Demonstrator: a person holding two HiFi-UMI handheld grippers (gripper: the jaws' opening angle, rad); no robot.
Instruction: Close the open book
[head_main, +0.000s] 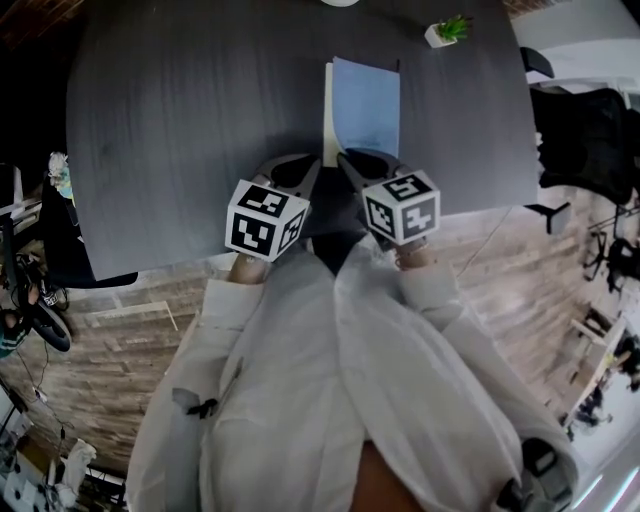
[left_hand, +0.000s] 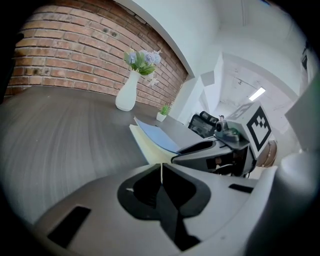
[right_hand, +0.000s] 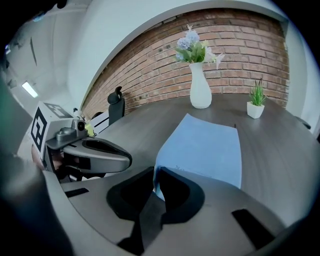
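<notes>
Blue book (head_main: 365, 105) on the dark bench (head_main: 200, 120), upper centre of frame.
Right claw (right_hand: 155, 180) is clamped on the near edge of its blue cover; left claw (left_hand: 161, 172) is pressed together, a pale sliver between its tips.

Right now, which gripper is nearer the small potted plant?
Right. The right gripper is at the book's near edge, below-left of the potted plant; the left gripper sits just beyond it, farther left.
</notes>
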